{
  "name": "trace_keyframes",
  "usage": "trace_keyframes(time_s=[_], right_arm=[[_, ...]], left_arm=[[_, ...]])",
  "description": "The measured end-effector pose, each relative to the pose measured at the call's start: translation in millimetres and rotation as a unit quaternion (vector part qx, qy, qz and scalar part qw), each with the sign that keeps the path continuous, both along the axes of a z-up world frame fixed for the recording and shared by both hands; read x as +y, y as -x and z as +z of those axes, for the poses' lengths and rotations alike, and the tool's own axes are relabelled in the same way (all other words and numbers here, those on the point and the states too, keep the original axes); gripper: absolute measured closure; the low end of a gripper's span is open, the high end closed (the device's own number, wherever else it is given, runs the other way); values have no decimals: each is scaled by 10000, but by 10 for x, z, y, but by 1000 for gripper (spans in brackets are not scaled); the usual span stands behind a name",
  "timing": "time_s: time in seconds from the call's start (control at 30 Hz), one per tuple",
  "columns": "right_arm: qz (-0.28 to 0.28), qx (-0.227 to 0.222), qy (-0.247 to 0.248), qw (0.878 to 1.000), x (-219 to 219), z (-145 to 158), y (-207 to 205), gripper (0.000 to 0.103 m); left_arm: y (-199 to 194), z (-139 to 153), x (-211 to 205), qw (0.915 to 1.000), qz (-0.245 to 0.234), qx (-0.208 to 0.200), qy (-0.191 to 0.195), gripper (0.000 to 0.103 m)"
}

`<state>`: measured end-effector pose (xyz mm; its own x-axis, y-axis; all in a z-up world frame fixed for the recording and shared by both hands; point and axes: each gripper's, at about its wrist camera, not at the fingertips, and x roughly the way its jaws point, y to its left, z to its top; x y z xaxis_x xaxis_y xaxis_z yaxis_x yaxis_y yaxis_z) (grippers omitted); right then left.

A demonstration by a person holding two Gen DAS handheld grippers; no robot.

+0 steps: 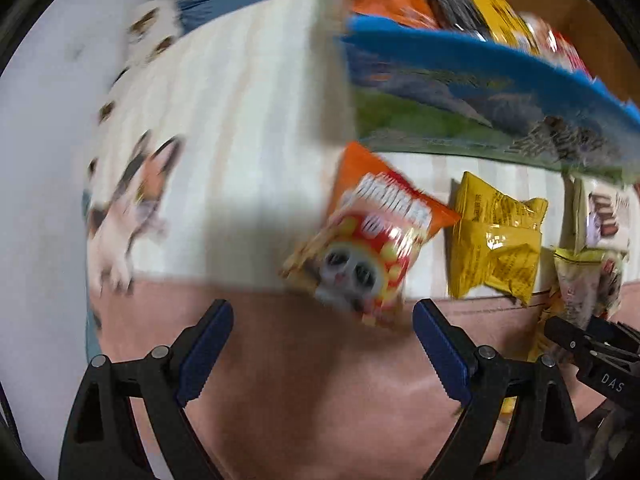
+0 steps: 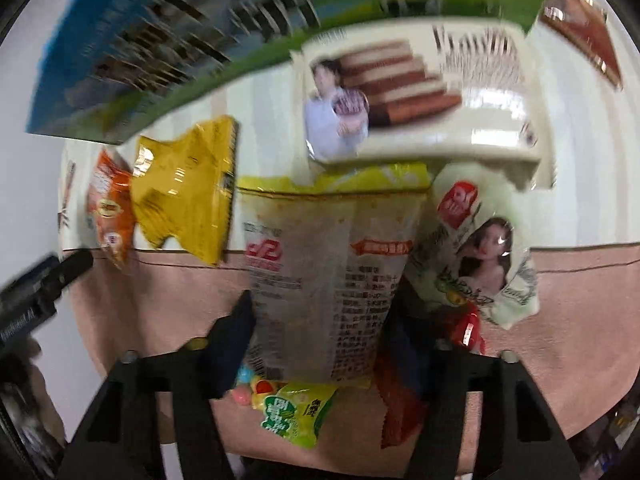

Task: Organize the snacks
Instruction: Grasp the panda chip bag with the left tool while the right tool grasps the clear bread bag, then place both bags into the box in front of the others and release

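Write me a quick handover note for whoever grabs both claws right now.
Left claw: open, empty, above the orange snack bag.
Right claw: pale printed snack packet between its pads; contact too blurred to confirm.
Loose on the cloth: yellow bag, wafer pack, candy bag, others.
Cardboard box already holds some bags.
Left: confirm the right grip, box the remaining snacks.

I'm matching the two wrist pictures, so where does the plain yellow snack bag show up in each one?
Left wrist view: yellow bag, right of centre, just right of the orange bag.
Right wrist view: yellow bag, left of centre, again just right of the orange bag.
Shared landmark: the blue and green box above both.
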<state>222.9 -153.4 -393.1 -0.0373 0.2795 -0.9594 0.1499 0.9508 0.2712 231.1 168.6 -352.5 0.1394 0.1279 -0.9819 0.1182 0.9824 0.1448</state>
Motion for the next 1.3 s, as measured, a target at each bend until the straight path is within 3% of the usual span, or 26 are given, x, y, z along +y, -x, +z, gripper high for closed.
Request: trace_keyframes(time_s=[0.13,0.17,0.2,0.23,0.3,0.4,0.5,0.67,0.97,1.17,1.3], right_arm=[[-99,-35,20,9999,-8,-13,29,49],[-133,-30,41,9999,-5,-10,37,49],[-169,-22,61,9998,-8,-5,46,49],[-195,-20,92,9998,-3,4,48,49],[-179,-30,176,9997,17,18,63,49],[-122,-11,265,9996,82,29,93,49],[-77,50,255,9996,147,24,171,50],[76,87,240,9996,293,2,277,49],[49,211,217,9995,122,-124,105,44],[49,168,273,9995,149,-206,77,46],[172,-22,350,9992,205,-158,149,52]], left_arm=[[-210,-210,-229,9962,-859,108,-39,11],[-242,-254,-278,9948,-1012,140,-20,15],[-256,-274,-300,9943,-1059,128,35,36],[-261,-299,-304,9943,-1048,154,90,48],[-252,-340,-245,9961,-794,226,309,50],[-160,-379,-11,9956,-6,379,857,50],[104,-466,270,9843,865,677,1380,50],[540,-599,496,9735,1369,844,1626,50],[666,-770,378,9825,1023,833,1318,46],[652,-642,159,9855,1023,688,1165,51],[728,-497,90,9885,1001,468,1032,57]])
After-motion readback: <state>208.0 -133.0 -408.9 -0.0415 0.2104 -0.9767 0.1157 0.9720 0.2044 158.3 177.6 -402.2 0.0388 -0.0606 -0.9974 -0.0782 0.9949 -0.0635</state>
